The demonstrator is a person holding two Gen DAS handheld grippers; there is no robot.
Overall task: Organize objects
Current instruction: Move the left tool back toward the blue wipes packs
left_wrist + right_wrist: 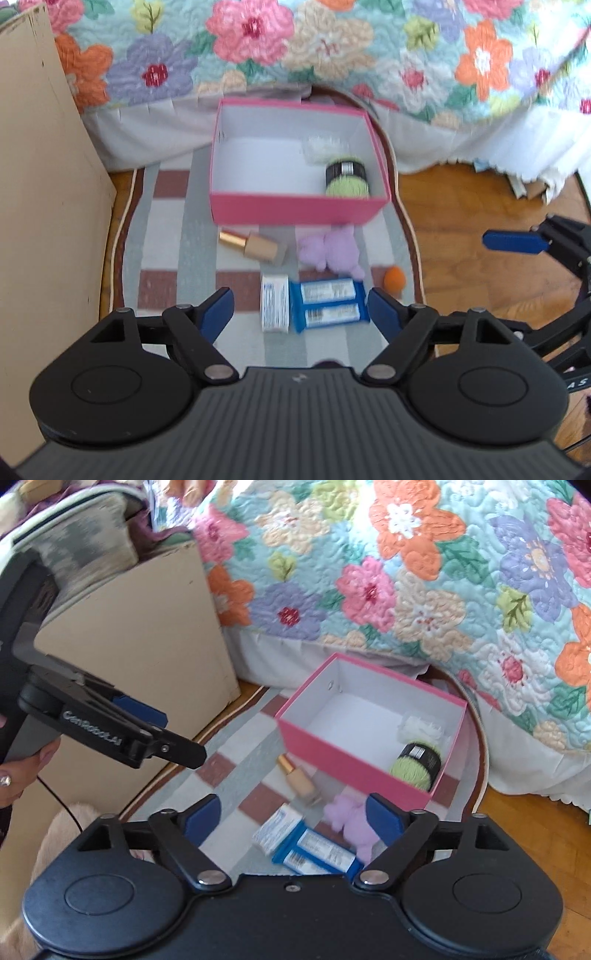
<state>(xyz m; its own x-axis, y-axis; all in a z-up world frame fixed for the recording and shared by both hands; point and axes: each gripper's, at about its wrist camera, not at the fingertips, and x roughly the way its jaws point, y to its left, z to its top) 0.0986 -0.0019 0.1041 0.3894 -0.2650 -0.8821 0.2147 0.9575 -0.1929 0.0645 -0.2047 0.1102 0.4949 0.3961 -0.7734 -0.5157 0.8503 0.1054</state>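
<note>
Grippers, left gripper (301, 308) and right gripper (291, 818), hang wide apart and empty over the clutter, since the pink box (295, 210) looks like the collecting spot.

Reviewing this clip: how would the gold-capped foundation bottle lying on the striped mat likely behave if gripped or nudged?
The foundation bottle lies on its side on the mat, so a nudge may make it roll or pivot. It looks like smooth, hard glass or plastic, probably slippery between fingers and rigid. Filled with liquid, it is likely heavy for its size.
</note>
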